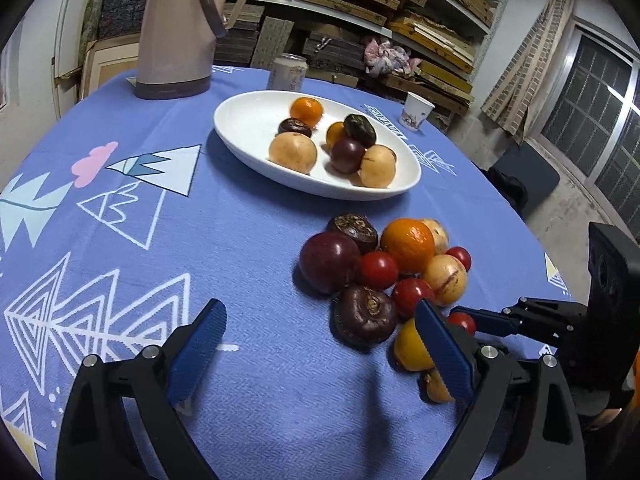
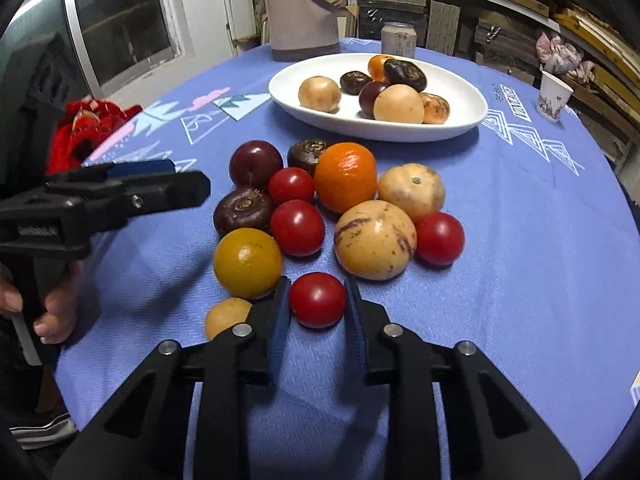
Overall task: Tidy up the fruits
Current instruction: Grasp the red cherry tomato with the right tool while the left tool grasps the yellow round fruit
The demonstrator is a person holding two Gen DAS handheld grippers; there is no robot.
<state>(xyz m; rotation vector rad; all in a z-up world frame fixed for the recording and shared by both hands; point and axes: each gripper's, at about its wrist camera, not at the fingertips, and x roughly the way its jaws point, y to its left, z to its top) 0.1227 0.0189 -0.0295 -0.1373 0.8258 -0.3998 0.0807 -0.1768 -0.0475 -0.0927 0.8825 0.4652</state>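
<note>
A pile of loose fruit lies on the blue tablecloth: an orange (image 2: 345, 178), several red tomatoes, dark plums, tan melons and a yellow fruit (image 2: 247, 263). My right gripper (image 2: 318, 300) has its jaws around the nearest red tomato (image 2: 317, 299), both pads close to its sides; contact is unclear. In the left wrist view the same tomato (image 1: 463, 322) shows between the right gripper's fingers. My left gripper (image 1: 320, 320) is open and empty, low over the cloth beside a dark plum (image 1: 363, 314). The white oval plate (image 1: 244, 120) holds several fruits.
A pink thermos jug (image 1: 176, 28), a drink can (image 1: 288, 72) and a paper cup (image 1: 416, 112) stand on the far side of the table. A red cloth (image 2: 88, 128) lies beyond the table's left edge. Shelves of boards fill the background.
</note>
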